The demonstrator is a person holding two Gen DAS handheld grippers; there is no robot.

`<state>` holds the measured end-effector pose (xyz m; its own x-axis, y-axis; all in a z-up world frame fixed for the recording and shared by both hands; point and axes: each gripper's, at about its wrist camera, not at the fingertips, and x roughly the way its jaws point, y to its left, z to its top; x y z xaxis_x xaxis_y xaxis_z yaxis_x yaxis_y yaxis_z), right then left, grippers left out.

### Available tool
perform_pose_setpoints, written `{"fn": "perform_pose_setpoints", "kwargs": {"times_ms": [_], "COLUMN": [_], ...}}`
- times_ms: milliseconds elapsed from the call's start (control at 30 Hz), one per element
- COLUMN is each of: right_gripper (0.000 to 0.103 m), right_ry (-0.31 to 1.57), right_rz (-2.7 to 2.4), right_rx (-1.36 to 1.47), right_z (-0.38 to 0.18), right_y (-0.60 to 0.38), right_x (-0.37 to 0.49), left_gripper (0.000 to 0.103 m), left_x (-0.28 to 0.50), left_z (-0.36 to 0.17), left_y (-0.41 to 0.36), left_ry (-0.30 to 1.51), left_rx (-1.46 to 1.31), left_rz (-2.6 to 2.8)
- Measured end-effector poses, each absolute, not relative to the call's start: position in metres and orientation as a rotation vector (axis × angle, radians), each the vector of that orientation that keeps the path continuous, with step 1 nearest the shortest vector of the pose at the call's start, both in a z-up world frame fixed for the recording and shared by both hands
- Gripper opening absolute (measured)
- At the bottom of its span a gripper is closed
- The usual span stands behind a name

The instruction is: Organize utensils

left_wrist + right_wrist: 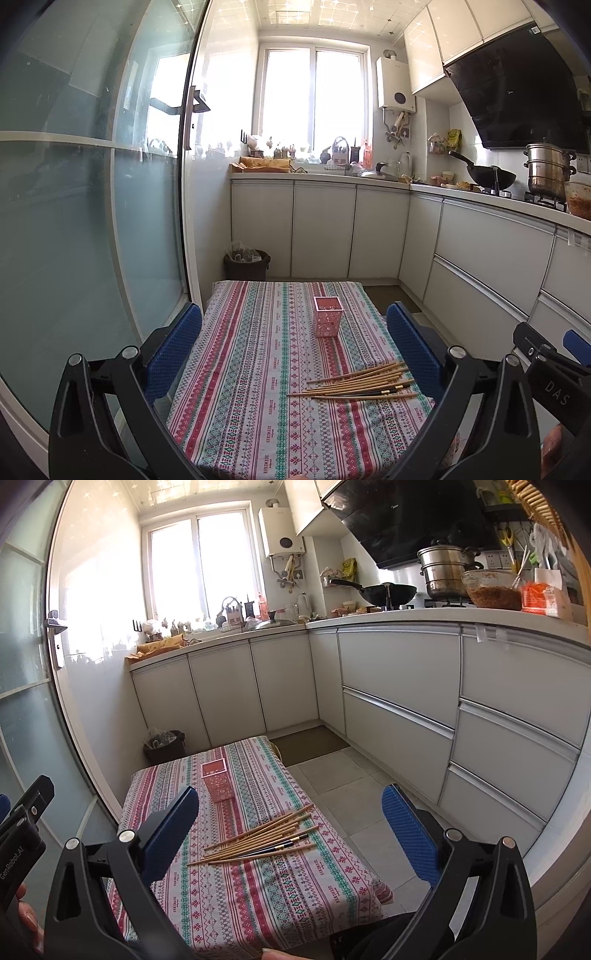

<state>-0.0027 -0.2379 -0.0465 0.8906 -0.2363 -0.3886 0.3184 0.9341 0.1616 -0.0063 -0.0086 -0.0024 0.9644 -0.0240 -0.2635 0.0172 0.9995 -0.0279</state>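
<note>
Your left gripper [294, 343] and right gripper [290, 829] both hover above the near end of the tabletop [236, 424], fingers [173, 350] spread wide and holding nothing. Just beyond them, the chopsticks [360, 382] lie in a loose, overlapping fan near the right edge of the patterned cloth. Further on, well apart from the pile, the pink holder [327, 316] stands upright near the cloth's middle. Risks, as judged: a pinch into the crossed sticks may drag neighbours along or roll one off the close right edge; the light, perforated holder could tip if a stick strikes its rim at an angle.
</note>
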Motion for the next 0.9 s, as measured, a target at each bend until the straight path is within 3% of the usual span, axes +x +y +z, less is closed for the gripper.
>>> {"fn": "perform_pose_setpoints", "kwargs": {"times_ms": [533, 733, 900], "right_gripper": [0.097, 0.097, 0.097], "right_ry": [0.438, 0.559, 0.679], "right_rz": [-0.289, -0.328, -0.378], "right_rx": [0.225, 0.272, 0.518], "right_z": [-0.066, -0.1, -0.155], "right_y": [-0.239, -0.264, -0.324], "right_x": [0.029, 0.073, 0.104], "left_gripper": [0.096, 0.096, 0.096], "left_x": [0.025, 0.087, 0.171], "left_z": [-0.022, -0.048, -0.089], "left_y": [-0.015, -0.052, -0.109], "left_ry": [0.338, 0.471, 0.673], "left_rx": [-0.006, 0.115, 0.355], "left_rz": [-0.02, -0.136, -0.321]}}
